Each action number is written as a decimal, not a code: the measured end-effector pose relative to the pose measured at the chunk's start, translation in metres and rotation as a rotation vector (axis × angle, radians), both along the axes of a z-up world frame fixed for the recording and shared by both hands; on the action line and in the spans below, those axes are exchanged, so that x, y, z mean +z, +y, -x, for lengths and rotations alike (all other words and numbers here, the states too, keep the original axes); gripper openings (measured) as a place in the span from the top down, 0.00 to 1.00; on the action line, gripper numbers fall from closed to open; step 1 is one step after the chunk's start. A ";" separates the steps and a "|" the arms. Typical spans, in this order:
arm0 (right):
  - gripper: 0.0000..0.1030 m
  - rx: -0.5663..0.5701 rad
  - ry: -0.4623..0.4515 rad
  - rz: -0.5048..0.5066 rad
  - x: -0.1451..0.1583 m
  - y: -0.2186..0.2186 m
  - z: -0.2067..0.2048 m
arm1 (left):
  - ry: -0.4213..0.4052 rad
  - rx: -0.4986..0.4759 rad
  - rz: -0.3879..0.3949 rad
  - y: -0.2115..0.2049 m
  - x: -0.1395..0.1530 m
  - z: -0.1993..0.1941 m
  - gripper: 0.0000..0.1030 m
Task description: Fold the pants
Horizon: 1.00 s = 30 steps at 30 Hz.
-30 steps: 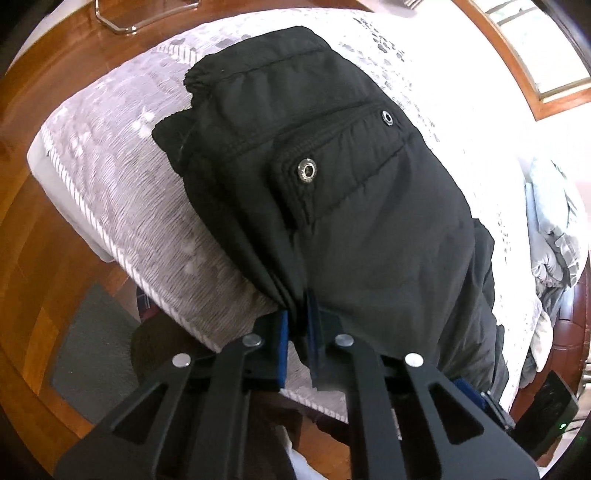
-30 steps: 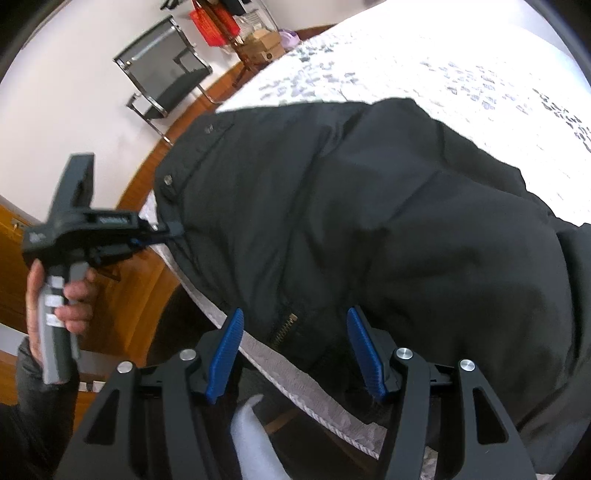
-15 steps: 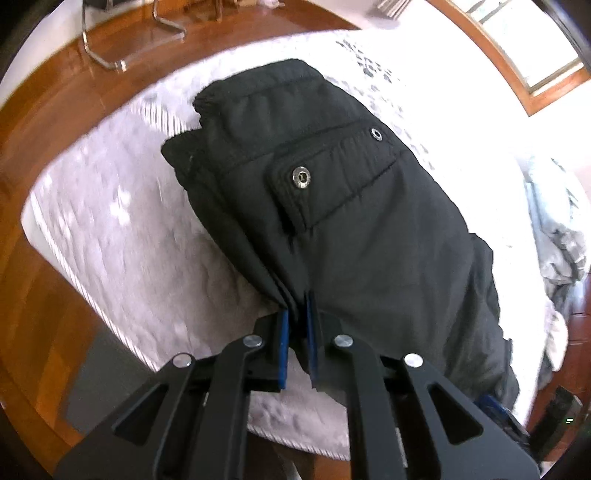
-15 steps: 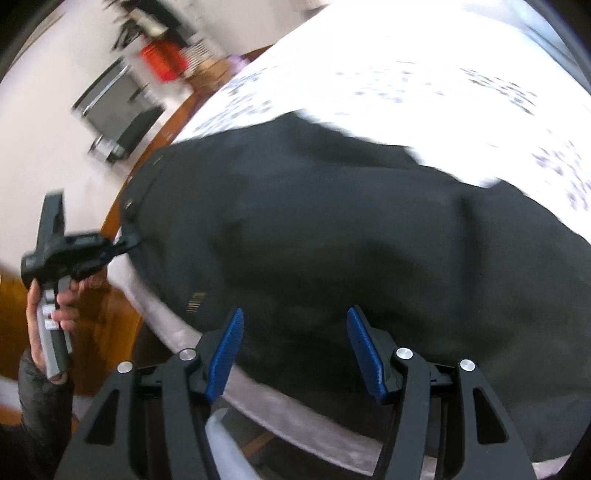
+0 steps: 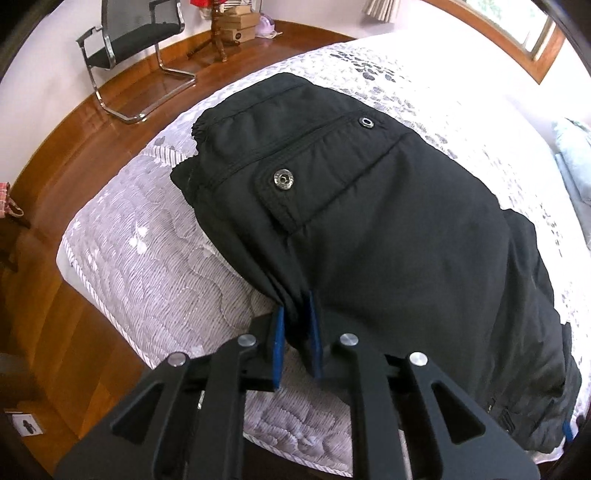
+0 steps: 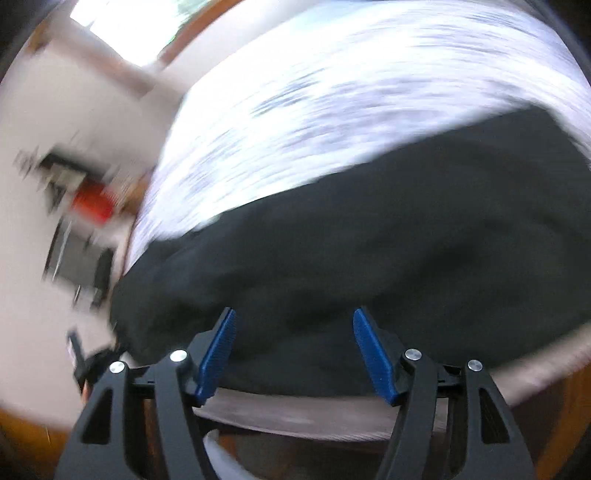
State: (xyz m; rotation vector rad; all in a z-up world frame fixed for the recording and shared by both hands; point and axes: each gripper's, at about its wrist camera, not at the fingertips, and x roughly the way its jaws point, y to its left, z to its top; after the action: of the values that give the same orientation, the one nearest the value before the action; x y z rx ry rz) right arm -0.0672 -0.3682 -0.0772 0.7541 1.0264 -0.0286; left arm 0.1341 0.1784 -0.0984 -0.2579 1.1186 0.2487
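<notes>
Pants (image 5: pixel 369 229) lie on bed (image 5: pixel 155 258), edge pinched in left tool (image 5: pixel 297 325); right tool (image 6: pixel 293 350) spread just before them

Pants on bed, near its corner and front edge.
Pants (image 5: pixel 388 229) lie on the bed (image 5: pixel 155 266); left gripper (image 5: pixel 295 332) at their near edge, fabric between its pads. Chair (image 5: pixel 125 51) on the floor behind the bed, boxes (image 5: pixel 236 26) right of it. Right gripper (image 6: pixel 293 350) at the pants' near edge, jaws apart.
</notes>
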 end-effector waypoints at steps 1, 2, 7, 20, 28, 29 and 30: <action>0.34 -0.055 0.009 0.007 -0.002 -0.019 0.017 | 0.001 0.003 -0.008 0.002 0.001 0.001 0.89; 0.34 -0.119 0.025 0.012 -0.006 -0.042 0.038 | 0.004 0.006 -0.016 0.004 0.003 0.000 0.88; 0.34 -0.312 0.070 -0.039 -0.029 -0.109 0.103 | 0.022 0.025 -0.058 0.004 0.001 -0.006 0.87; 0.73 -0.449 0.093 -0.043 -0.061 -0.147 0.113 | 0.101 0.055 -0.048 -0.005 0.005 0.002 0.71; 0.96 -0.413 0.139 0.062 -0.047 -0.138 0.117 | 0.124 -0.206 0.108 -0.118 0.030 0.047 0.69; 0.96 -0.401 0.147 0.096 -0.043 -0.135 0.117 | 0.131 -0.245 0.133 -0.133 0.029 0.050 0.69; 0.96 -0.389 0.150 0.127 -0.039 -0.131 0.116 | 0.142 -0.302 0.166 -0.152 0.029 0.053 0.69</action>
State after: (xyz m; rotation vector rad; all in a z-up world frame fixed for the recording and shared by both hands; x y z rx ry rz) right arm -0.1832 -0.4996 -0.1159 0.8343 0.9958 -0.4872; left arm 0.0815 0.0262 -0.0692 -0.2169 1.3044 -0.0965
